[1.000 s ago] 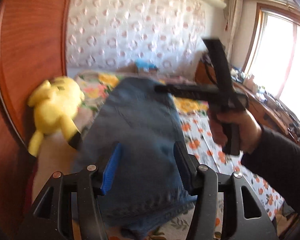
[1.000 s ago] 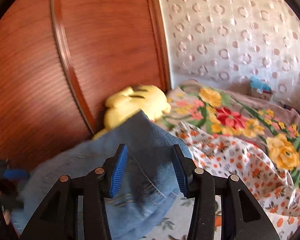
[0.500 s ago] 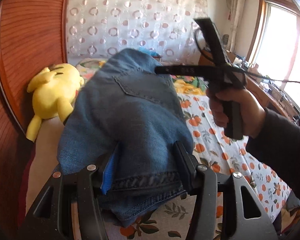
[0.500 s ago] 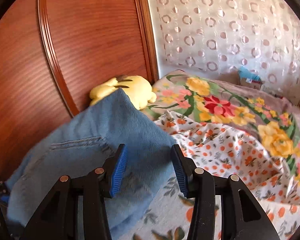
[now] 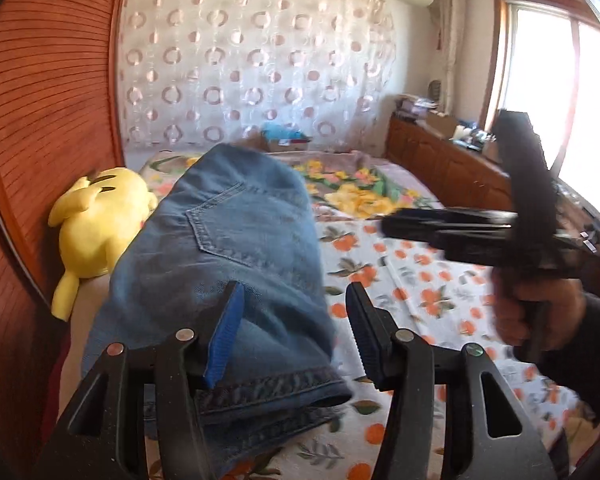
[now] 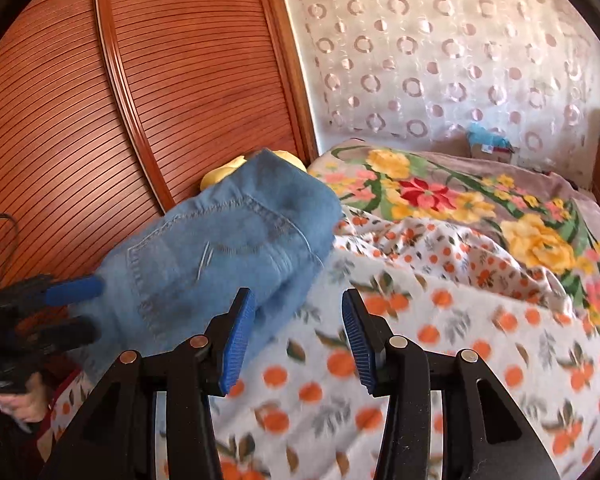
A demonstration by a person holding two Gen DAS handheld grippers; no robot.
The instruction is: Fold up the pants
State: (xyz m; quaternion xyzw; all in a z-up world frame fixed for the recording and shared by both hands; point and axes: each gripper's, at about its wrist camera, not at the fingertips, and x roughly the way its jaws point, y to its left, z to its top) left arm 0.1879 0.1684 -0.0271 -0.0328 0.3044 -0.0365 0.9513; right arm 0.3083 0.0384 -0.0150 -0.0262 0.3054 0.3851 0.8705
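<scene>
The folded blue jeans [image 5: 228, 248] lie on the orange-print bedsheet [image 5: 420, 280], back pocket up, along the bed's left side. My left gripper [image 5: 294, 324] is open over their near hem end; the denim lies beside its blue left pad, and the right finger is clear of the cloth. From the right wrist view the jeans [image 6: 228, 248] sit to the left, with the left gripper [image 6: 88, 310] at their near edge. My right gripper [image 6: 298, 332] is open above bare sheet, nothing between its fingers. A hand holds it at the right, where the right gripper [image 5: 388, 229] points left, apart from the jeans.
A yellow plush toy [image 5: 100, 224] lies behind the jeans against the ribbed wooden panel [image 5: 48, 120]. A floral blanket [image 6: 440, 196] covers the far end of the bed. A cluttered wooden cabinet [image 5: 440, 160] runs along the right under the window.
The jeans were between the right gripper's fingers; that gripper has swung right, off them and over the sheet. The jeans have spread flatter. The left gripper shifted slightly along their near end.
</scene>
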